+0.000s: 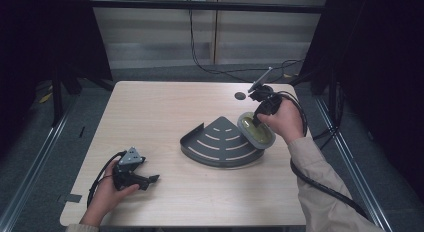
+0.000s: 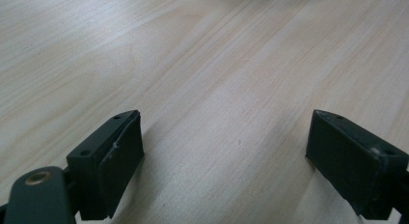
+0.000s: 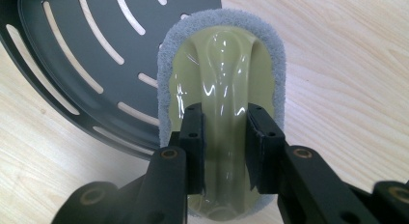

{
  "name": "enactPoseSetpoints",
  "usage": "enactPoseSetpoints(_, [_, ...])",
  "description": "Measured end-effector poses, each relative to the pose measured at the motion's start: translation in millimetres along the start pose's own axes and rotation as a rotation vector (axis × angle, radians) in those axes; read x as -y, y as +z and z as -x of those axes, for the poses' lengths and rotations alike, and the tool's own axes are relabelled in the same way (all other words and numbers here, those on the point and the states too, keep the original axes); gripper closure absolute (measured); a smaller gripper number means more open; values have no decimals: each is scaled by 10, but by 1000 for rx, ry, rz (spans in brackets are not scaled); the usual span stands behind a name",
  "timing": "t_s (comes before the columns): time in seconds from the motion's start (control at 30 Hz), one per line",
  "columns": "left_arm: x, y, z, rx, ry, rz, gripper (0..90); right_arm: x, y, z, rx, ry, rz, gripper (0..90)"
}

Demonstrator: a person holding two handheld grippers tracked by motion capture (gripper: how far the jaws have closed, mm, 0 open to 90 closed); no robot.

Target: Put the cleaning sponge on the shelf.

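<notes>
A scrubbing pad with a glossy yellow-green handle and a grey felt rim point(image 1: 256, 129) point(image 3: 223, 69) lies tilted over the right edge of a dark grey quarter-round slotted rack point(image 1: 220, 142) point(image 3: 91, 64). My right gripper point(image 1: 256, 122) point(image 3: 224, 147) is shut on the raised ridge of that handle, both pads pressed to its sides. My left gripper point(image 1: 150, 181) point(image 2: 224, 161) rests low over the bare wood near the table's front left, jaws wide apart with nothing between them.
The light wooden table point(image 1: 150, 112) carries a small dark round spot point(image 1: 240, 96) near its far right corner. Cables trail from both grippers, and the right one loops off the table's right edge. Dark frame posts stand at both sides.
</notes>
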State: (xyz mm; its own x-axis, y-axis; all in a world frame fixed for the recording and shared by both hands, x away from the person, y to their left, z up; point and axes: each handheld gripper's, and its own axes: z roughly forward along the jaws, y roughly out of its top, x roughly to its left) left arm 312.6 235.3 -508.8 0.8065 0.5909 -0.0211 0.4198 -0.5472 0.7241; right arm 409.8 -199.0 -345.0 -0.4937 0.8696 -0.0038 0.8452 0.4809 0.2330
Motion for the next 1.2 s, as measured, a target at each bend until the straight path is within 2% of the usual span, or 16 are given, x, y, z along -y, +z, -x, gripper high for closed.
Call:
enactPoseSetpoints(0.83, [0, 0, 0, 0, 0, 0, 123, -101, 93, -4, -5, 5, -6, 711])
enactPoseSetpoints(1.2, [1, 1, 2, 0, -1, 0, 123, -132, 147, -71, -14, -6, -9, 711])
